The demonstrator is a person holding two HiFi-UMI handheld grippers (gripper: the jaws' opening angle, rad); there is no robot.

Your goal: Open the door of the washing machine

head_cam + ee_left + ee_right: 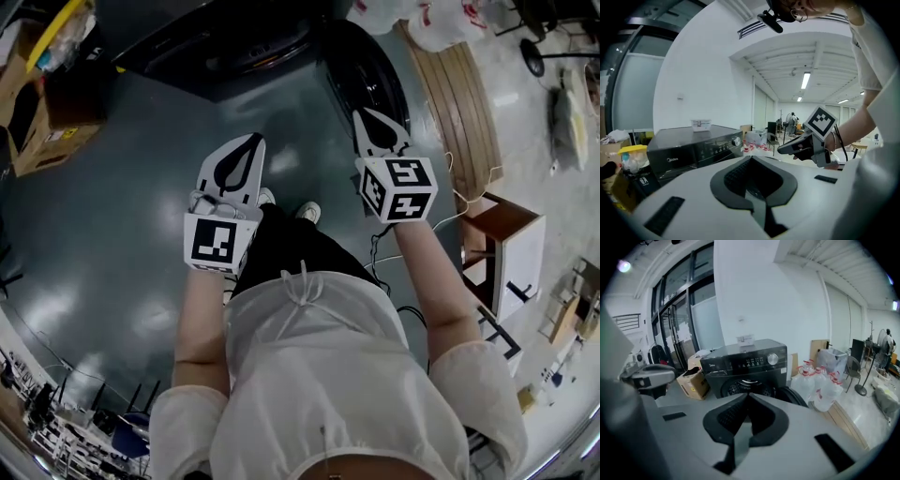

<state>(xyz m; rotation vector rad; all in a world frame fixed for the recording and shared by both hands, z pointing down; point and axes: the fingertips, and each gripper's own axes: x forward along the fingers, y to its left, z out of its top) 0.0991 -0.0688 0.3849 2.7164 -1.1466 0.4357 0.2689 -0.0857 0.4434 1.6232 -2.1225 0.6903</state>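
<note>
The black front-loading washing machine (750, 364) stands ahead by the white wall, and it shows at the top of the head view (225, 37). Its round door (796, 397) stands swung out to the right of the drum opening (740, 387); from above the door (367, 66) is a dark oval. My left gripper (247, 141) and right gripper (362, 114) are held in the air in front of the person's body, short of the machine. Both are shut with nothing between the jaws. The left gripper view also catches the right gripper (782, 150) beside the machine (693, 147).
Cardboard boxes (47, 122) sit left of the machine. Clear plastic jugs and bags (822, 383) stand to its right, beside wooden boards (464, 103) on the floor. A small wooden stand (506, 244) is at the person's right. The floor (122, 234) is dark and glossy.
</note>
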